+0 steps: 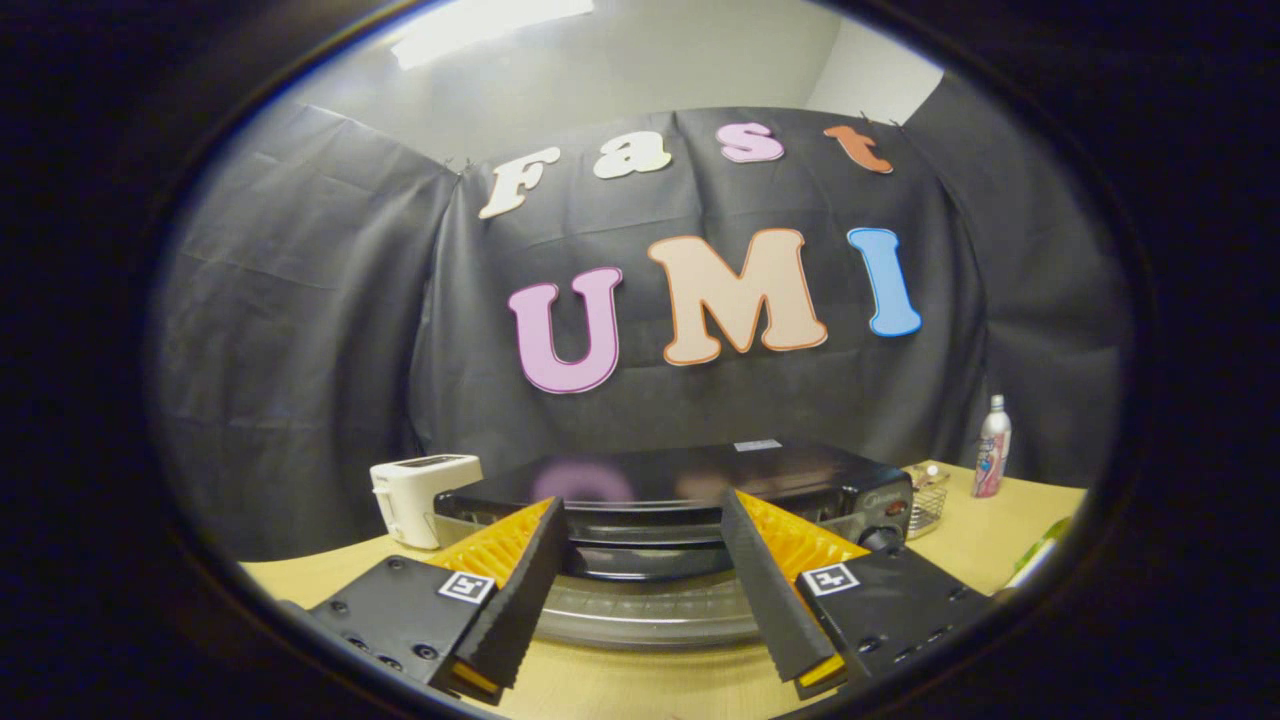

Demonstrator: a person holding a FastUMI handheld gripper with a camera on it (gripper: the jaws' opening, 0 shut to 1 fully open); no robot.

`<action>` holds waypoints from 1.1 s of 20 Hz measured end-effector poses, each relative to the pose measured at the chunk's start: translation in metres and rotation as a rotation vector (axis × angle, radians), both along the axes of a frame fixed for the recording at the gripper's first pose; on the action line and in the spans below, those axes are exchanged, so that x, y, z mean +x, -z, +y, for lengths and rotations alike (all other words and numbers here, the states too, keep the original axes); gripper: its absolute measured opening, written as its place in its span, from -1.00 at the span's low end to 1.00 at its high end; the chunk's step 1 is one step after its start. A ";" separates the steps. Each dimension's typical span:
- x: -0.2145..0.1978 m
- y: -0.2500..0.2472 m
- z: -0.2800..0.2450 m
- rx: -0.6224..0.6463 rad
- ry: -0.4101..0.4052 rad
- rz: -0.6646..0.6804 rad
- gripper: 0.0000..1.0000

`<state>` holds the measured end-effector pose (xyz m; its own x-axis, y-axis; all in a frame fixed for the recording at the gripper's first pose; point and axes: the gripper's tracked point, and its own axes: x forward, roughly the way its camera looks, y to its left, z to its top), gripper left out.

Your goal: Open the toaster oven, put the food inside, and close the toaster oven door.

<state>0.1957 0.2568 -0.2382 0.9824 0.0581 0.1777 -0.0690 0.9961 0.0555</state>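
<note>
Wooden tabletop (960,545) carries the toaster oven (680,490) just ahead of us; gripper (640,590) spread wide, holding nothing; door handle (645,562) sits between the fingers; we judge opening comes first: we hook the handle squarely, pull down slowly so the oven doesn't slide.

The toaster oven (690,500) sits on the table (1000,540) just ahead of the gripper (640,585), whose fingers stand apart before its front, with a pop-up toaster (415,495) to its left, what seems a wire basket (928,500) touching its right side, and a bottle (992,445) farther right.
</note>
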 end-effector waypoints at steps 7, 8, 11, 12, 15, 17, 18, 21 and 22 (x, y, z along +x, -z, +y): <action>-0.053 0.034 0.001 -0.051 0.000 0.087 0.91; -0.059 0.039 0.001 -0.060 -0.003 0.104 0.91; -0.075 0.058 0.002 -0.089 -0.026 0.176 0.90; -0.080 0.065 0.002 -0.094 -0.036 0.203 0.90; -0.090 0.081 0.001 -0.088 -0.065 0.270 0.90; -0.093 0.090 0.000 -0.083 -0.069 0.305 0.89; -0.095 0.095 -0.001 -0.084 -0.068 0.324 0.89; -0.101 0.114 -0.002 -0.095 -0.070 0.381 0.89; -0.103 0.120 -0.002 -0.101 -0.071 0.401 0.88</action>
<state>0.0927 0.2553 -0.3579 0.9656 0.1256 -0.2277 -0.1303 0.9915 -0.0055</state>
